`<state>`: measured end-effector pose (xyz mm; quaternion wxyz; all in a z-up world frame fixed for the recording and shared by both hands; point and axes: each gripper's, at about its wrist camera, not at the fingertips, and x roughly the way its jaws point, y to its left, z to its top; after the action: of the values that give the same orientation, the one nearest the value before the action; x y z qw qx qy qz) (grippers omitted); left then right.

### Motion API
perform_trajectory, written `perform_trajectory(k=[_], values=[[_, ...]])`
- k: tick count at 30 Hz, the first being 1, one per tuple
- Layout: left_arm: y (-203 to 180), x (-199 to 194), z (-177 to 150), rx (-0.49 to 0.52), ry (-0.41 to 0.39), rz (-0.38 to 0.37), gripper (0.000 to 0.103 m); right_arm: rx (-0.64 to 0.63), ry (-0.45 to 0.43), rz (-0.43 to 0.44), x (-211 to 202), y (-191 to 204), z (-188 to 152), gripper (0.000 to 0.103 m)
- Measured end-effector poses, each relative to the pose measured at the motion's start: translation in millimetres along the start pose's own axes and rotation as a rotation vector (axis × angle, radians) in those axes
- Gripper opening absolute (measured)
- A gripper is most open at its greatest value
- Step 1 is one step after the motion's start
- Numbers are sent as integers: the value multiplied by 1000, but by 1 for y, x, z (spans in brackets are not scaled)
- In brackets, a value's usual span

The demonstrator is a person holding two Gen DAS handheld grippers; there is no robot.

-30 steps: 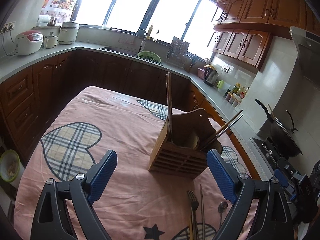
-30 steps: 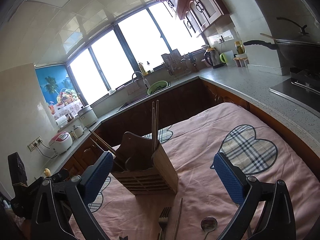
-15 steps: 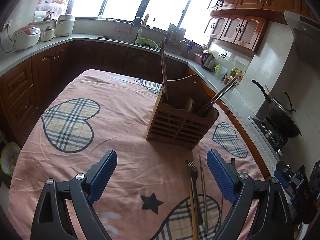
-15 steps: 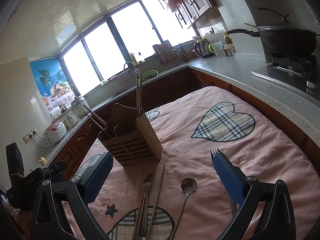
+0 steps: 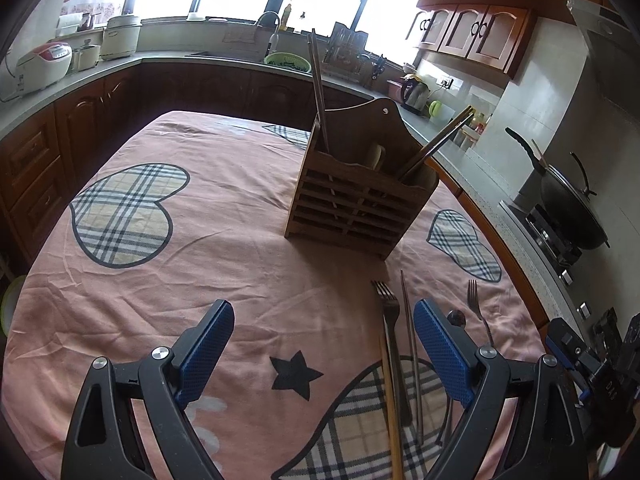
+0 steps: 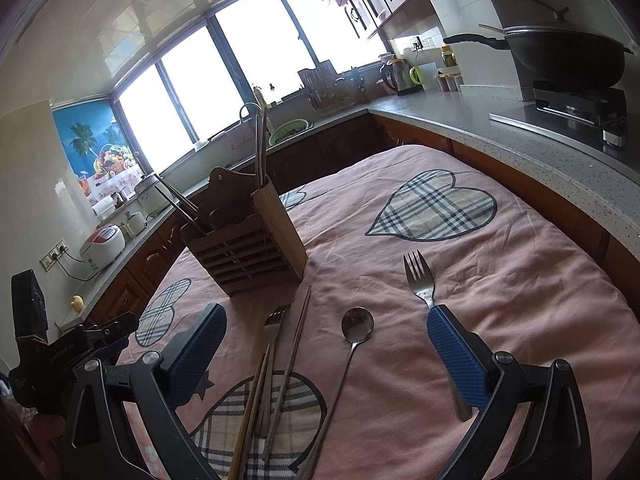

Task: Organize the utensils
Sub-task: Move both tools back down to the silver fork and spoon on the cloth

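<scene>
A wooden slatted utensil holder (image 5: 356,200) (image 6: 248,244) stands mid-table with chopsticks leaning in its outer compartments. In front of it on the pink cloth lie a fork (image 6: 274,324) (image 5: 390,320), loose chopsticks (image 6: 296,336) (image 5: 410,340), a spoon (image 6: 356,328) (image 5: 456,318) and a second fork (image 6: 420,280) (image 5: 478,304). My left gripper (image 5: 324,340) is open and empty, above the cloth, left of the utensils. My right gripper (image 6: 326,344) is open and empty, with the spoon and chopsticks lying between its fingers below.
The table (image 5: 200,272) carries a pink cloth with plaid hearts. Kitchen counters wrap around it, with a rice cooker (image 5: 44,64), a sink (image 5: 276,60), a kettle (image 6: 396,76) and a wok on the stove (image 6: 568,56). The other gripper shows at the edge of each view (image 5: 600,364) (image 6: 60,348).
Both grippers have pulled back and tilted down from the holder. The loose forks, spoon and chopsticks have come fully into view. Both stay open.
</scene>
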<state>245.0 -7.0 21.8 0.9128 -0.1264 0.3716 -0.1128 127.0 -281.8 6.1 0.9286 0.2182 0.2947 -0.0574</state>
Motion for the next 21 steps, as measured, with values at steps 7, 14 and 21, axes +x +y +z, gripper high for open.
perform_trajectory(k=[7,14,21], values=[[-7,18,4,13,42,13,92,5,16,-4,9,-4,0,101],[-17,39,9,42,90,25,91,10,57,-14,26,-9,0,99],[-26,65,15,57,132,21,90,18,112,-23,47,-14,0,90]])
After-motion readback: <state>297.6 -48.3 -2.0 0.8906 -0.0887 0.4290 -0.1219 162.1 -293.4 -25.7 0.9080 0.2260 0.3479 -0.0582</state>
